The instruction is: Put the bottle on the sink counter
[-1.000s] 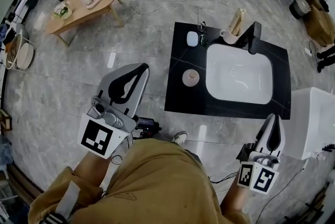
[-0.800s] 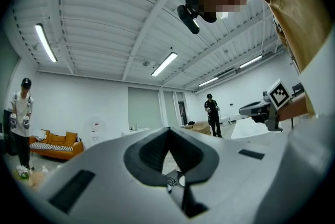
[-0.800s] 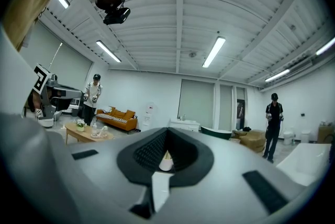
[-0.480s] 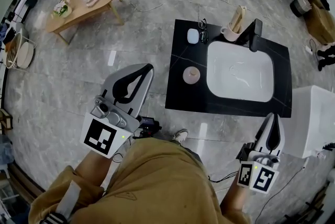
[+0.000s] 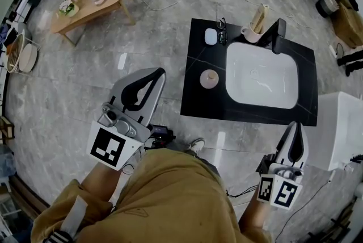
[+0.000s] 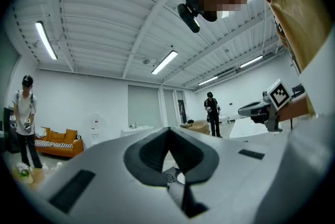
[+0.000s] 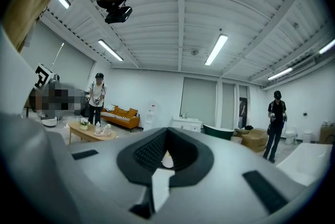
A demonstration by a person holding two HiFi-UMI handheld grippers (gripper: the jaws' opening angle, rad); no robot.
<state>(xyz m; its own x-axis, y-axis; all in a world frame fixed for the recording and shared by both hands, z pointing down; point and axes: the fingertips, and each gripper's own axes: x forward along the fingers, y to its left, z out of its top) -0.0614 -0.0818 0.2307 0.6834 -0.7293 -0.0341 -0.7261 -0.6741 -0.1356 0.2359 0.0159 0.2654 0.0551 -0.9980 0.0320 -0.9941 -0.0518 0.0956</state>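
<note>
Grippers: left gripper (image 5: pixel 157 73), right gripper (image 5: pixel 295 126) clamped together, empty.
Bottle: either round tan thing (image 5: pixel 209 78) on sink counter (image 5: pixel 195 103), or clear bottle-like thing (image 7: pixel 97 126) on far-left coffee table (image 5: pixel 85 6).
Care: any placing wants it upright, off the basin (image 5: pixel 261 77).

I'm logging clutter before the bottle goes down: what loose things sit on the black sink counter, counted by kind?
small pale rounded case: 1
pair of glasses: 1
mug with tall items in it: 1
round tan dish: 1
Total: 4
</note>
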